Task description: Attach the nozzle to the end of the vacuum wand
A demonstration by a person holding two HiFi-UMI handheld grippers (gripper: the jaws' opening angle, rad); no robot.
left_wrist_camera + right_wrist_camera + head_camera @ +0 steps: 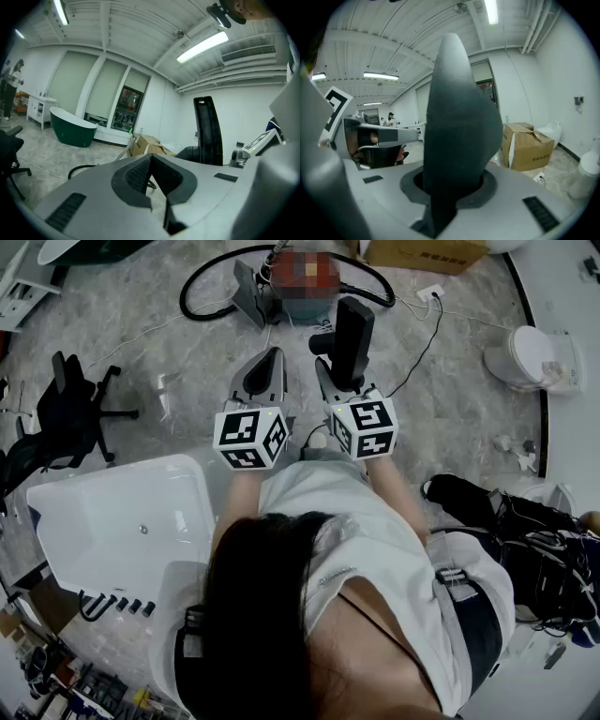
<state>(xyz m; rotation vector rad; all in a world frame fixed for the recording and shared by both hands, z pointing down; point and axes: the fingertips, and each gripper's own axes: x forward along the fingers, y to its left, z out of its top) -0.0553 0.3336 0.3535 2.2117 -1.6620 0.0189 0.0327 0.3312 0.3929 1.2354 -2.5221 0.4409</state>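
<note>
My right gripper (339,381) is shut on a tall black nozzle (352,334), which stands up out of its jaws. That nozzle (457,122) fills the middle of the right gripper view, wedged between the jaws of the right gripper (452,187). To its left, my left gripper (265,367) is shut with nothing in it. In the left gripper view the left gripper (150,161) has its pads together, and the nozzle (208,131) rises at the right. On the floor ahead lies the vacuum cleaner (305,282) with its black hose (202,273) and a grey end piece (248,292).
A white bathtub (112,521) stands at the left beside a black office chair (66,413). A cardboard box (422,254) sits at the far edge and a white toilet (530,357) at the right. Thin cables (422,324) run over the stone floor.
</note>
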